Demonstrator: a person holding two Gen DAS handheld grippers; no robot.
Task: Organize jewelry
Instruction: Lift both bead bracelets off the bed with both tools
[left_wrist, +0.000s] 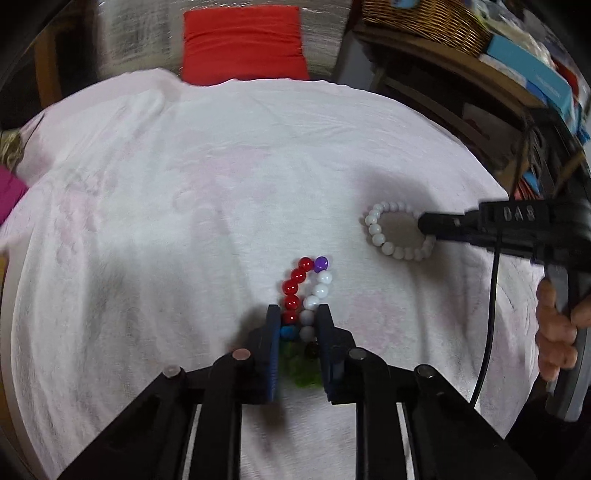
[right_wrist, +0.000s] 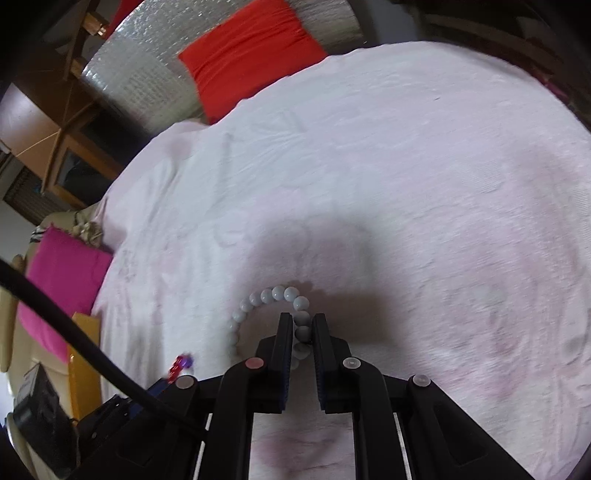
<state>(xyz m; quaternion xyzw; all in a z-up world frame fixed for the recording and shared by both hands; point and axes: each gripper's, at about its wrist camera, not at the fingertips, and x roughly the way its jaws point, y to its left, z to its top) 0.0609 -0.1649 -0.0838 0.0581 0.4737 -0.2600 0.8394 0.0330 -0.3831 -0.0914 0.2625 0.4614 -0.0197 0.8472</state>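
A bracelet of red, purple, white, blue and green beads (left_wrist: 297, 275) lies on the pale pink cloth (left_wrist: 221, 166). My left gripper (left_wrist: 298, 310) is shut on its near half, with the red side against one pad and the white side against the other. To the right, a white bead bracelet (left_wrist: 373, 229) lies as an open ring, and my right gripper (left_wrist: 424, 223) comes in from the right, closed on its far side. In the right wrist view the right gripper (right_wrist: 300, 325) pinches two white beads of that bracelet (right_wrist: 279, 293). The coloured bracelet (right_wrist: 181, 363) shows blurred at lower left.
A person's hand (left_wrist: 554, 332) holds the right gripper's handle, and a black cable (left_wrist: 487, 314) hangs beside it. A red cushion (left_wrist: 243, 40) lies beyond the cloth, a wicker basket (left_wrist: 424, 18) sits on shelves at upper right, and a magenta cushion (right_wrist: 62, 280) lies at the left.
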